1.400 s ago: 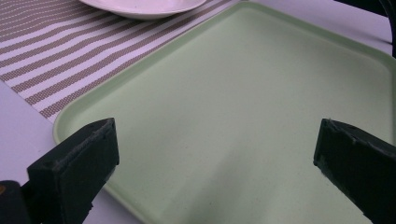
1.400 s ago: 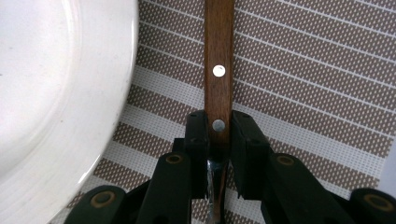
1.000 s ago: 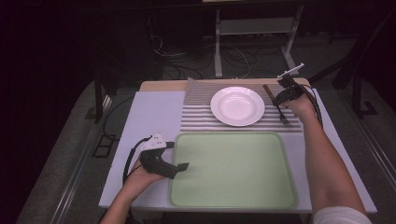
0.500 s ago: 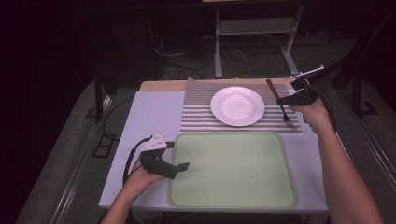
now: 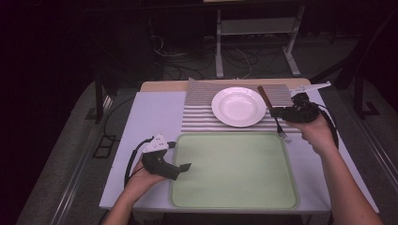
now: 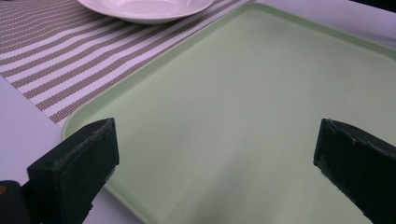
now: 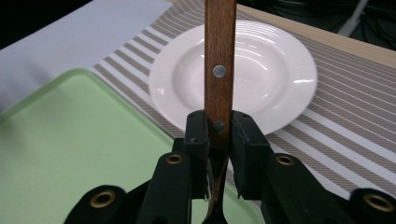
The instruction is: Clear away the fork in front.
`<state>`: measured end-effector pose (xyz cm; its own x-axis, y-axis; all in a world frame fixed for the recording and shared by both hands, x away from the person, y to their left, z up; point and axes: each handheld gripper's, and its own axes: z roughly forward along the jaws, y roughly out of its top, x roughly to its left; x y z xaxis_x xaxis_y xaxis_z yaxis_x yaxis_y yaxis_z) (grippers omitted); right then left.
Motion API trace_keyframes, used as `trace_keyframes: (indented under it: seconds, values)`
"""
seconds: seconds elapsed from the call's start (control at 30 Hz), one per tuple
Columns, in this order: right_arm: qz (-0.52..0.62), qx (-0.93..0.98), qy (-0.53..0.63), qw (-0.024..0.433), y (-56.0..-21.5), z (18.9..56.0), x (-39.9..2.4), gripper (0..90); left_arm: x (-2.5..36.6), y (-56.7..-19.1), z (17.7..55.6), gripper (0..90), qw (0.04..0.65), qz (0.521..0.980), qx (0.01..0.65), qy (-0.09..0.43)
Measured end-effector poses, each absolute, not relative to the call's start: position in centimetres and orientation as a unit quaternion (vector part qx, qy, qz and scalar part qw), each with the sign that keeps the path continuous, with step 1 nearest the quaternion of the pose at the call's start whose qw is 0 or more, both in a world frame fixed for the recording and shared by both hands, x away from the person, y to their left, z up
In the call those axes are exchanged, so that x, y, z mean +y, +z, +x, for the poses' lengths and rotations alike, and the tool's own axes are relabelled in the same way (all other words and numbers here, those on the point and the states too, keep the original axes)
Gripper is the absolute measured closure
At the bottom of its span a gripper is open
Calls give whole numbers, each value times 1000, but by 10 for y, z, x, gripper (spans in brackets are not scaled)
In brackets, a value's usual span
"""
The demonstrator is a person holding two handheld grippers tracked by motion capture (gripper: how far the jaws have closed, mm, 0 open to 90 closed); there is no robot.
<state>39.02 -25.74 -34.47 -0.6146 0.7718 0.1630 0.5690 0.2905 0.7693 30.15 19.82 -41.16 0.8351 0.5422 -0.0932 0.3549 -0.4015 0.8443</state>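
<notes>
Fork [image 5: 278, 121] time: from the high view, the right gripper [image 5: 287, 112] has picked it up, just right of the white plate [image 5: 238, 106]. It likely goes onto the green tray [image 5: 234, 201] next, laid down gently.

Left gripper view: jaws wide apart, holding nothing, over the tray [image 6: 261, 93].

Right gripper view: jaws squeeze the fork's brown wooden handle [image 7: 219, 60], with two rivets, in front of the plate [image 7: 280, 74].

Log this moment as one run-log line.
right gripper: shut on fork, lifted | left gripper: open over tray | plate: empty
</notes>
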Motion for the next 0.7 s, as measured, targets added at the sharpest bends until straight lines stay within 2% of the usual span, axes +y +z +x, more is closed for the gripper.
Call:
trace_keyframes:
  seconds: [0.7]
  values:
    - [357, 802, 470, 91, -351, 337, -226, 771, 198, -410, 300, 0, 477, 831, 267, 103]
